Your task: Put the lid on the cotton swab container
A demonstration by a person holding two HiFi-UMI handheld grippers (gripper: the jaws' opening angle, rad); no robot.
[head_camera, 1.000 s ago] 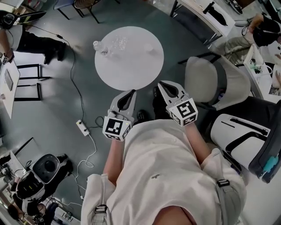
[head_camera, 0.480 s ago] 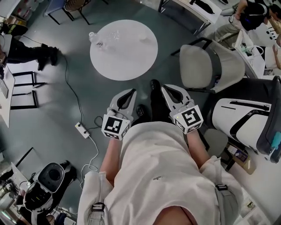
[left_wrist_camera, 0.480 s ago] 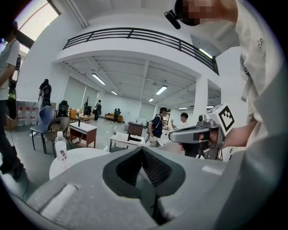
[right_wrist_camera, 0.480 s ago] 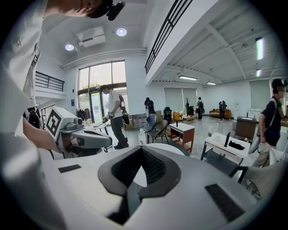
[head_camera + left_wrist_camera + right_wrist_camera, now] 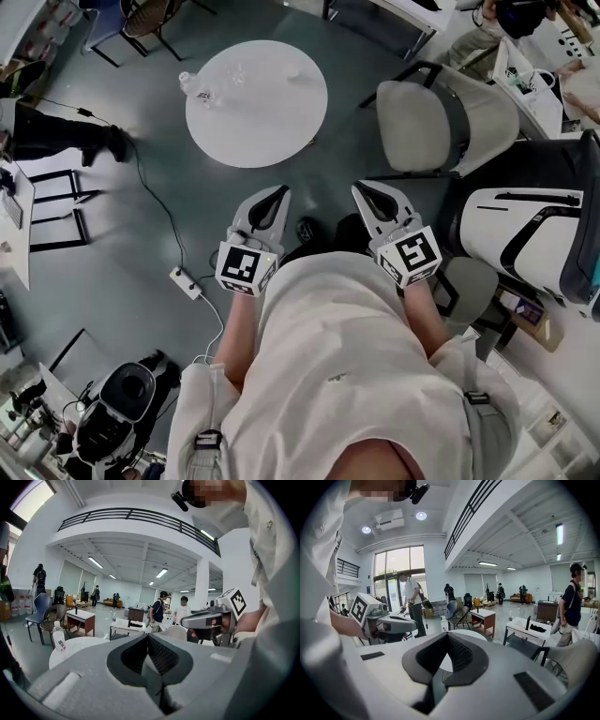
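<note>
A round white table (image 5: 256, 112) stands ahead of me on the grey floor. On its far side lie a small clear container (image 5: 232, 75) and a small pale round piece (image 5: 293, 71) that may be the lid; both are too small to make out. My left gripper (image 5: 275, 194) and right gripper (image 5: 366, 189) are held side by side in front of my torso, well short of the table. Both are shut with nothing between the jaws. The left gripper (image 5: 147, 638) and the right gripper (image 5: 447, 637) point level across the room.
A clear water bottle (image 5: 192, 86) stands at the table's left edge. A grey chair (image 5: 441, 122) is at the right, with a white and black machine (image 5: 511, 248) beside it. A power strip and cable (image 5: 185, 281) lie on the floor at the left. People stand far off in the hall.
The table now sits farther from the grippers and higher left in the head view. Both grippers stay shut in front of my torso.
</note>
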